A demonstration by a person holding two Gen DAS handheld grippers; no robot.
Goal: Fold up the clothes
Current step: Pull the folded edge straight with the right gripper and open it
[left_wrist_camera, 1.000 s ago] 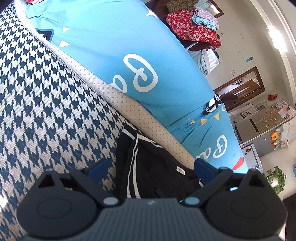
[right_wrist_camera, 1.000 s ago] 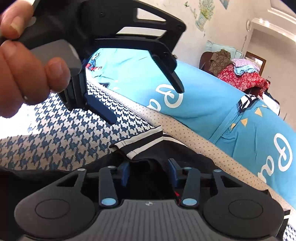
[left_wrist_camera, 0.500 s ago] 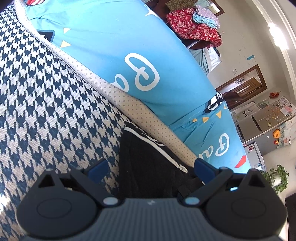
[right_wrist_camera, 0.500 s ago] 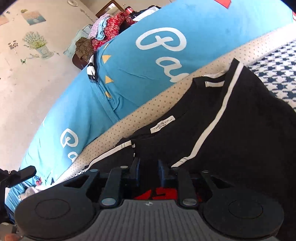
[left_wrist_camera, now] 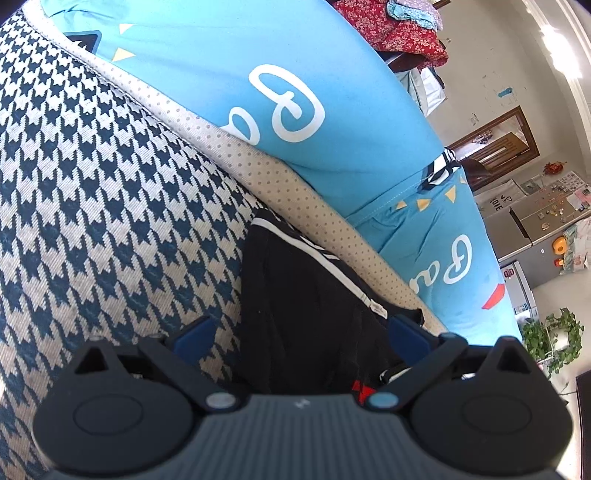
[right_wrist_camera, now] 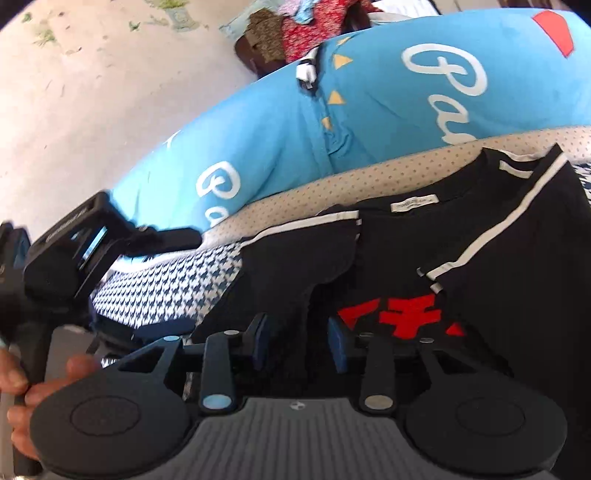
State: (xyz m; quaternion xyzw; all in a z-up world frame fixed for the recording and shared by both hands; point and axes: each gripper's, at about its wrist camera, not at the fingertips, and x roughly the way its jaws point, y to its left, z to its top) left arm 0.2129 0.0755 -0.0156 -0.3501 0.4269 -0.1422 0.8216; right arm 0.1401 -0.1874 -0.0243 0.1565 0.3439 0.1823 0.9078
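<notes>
A black shirt (right_wrist_camera: pixel 498 280) with white stripes, a red print and a neck label lies on the houndstooth sofa cover (left_wrist_camera: pixel 92 192), its collar against the beige dotted seat edge (left_wrist_camera: pixel 295 192). My right gripper (right_wrist_camera: pixel 297 338) hovers low over the shirt's left side. Its jaws are opening, and a fold of black cloth lies in the gap without the pads pressing on it. My left gripper (left_wrist_camera: pixel 299 330) stands wide open over the shirt (left_wrist_camera: pixel 303 295), with cloth between its blue pads (left_wrist_camera: pixel 194 332) but not gripped. The right wrist view shows the left gripper's body (right_wrist_camera: pixel 74 258) held by a hand (right_wrist_camera: pixel 33 391).
Blue cushions (left_wrist_camera: pixel 240 81) with white lettering back the sofa. A pile of red and patterned clothes (left_wrist_camera: pixel 399 26) sits on a chair behind. A fridge (left_wrist_camera: pixel 535 229) and a potted plant (left_wrist_camera: pixel 554 339) stand at the far right, and a pale wall (right_wrist_camera: pixel 92 92) is at the left.
The right gripper rolled over with the cloth and its jaws have widened from a tight pinch. The shirt's striped sleeve now lies folded flatter. The left gripper stayed almost still.
</notes>
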